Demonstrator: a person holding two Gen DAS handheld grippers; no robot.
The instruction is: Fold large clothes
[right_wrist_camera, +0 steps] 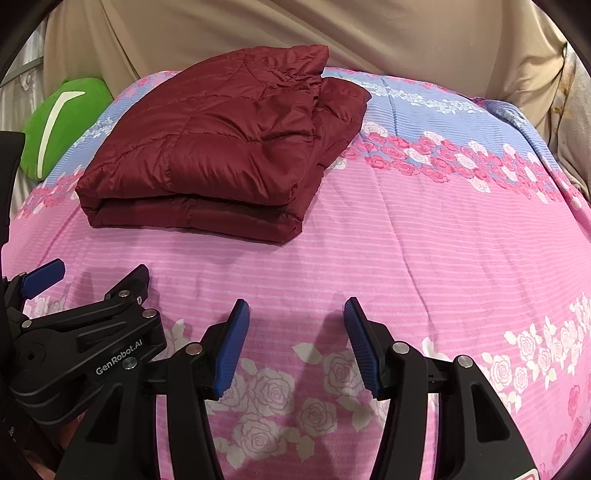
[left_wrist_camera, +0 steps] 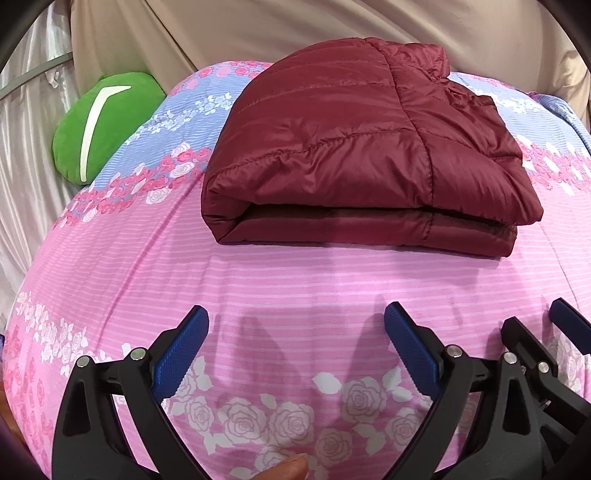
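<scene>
1. step in hand: the maroon quilted jacket (left_wrist_camera: 354,147) lies folded into a compact block on the bedspread (left_wrist_camera: 280,280), toward the far middle of the bed. judged from this, the folding looks essentially complete and the moment reads as a pause after the last fold.
2. left gripper (left_wrist_camera: 295,354): jaws stand wide apart with nothing between them, hovering over bare bedspread, well apart from the jacket.
3. right gripper (right_wrist_camera: 295,343): jaws parted, nothing held, also over bare bedspread and short of the jacket. the two grippers sit just beside each other.
4. next move, as a judgement: if any tidying is wanted, the looser layers at the jacket's far right side, where a second flap pokes out, would need tucking or squaring; otherwise the grippers need only keep clear.
5. jacket: slick, slightly glossy shell, puffy with stitched quilting lines; rounded fold edge faces the cameras, two thick layers visible. likely slippery and springy, so folds may creep open.
6. bedspread: soft woven cloth, pink stripes with rose print and a blue band farther back; a few shallow creases.
7. green cushion (left_wrist_camera: 103,125): plush, rounded, at the far left edge of the bed.
8. backdrop: beige draped sheet (left_wrist_camera: 295,33) with loose folds.
</scene>
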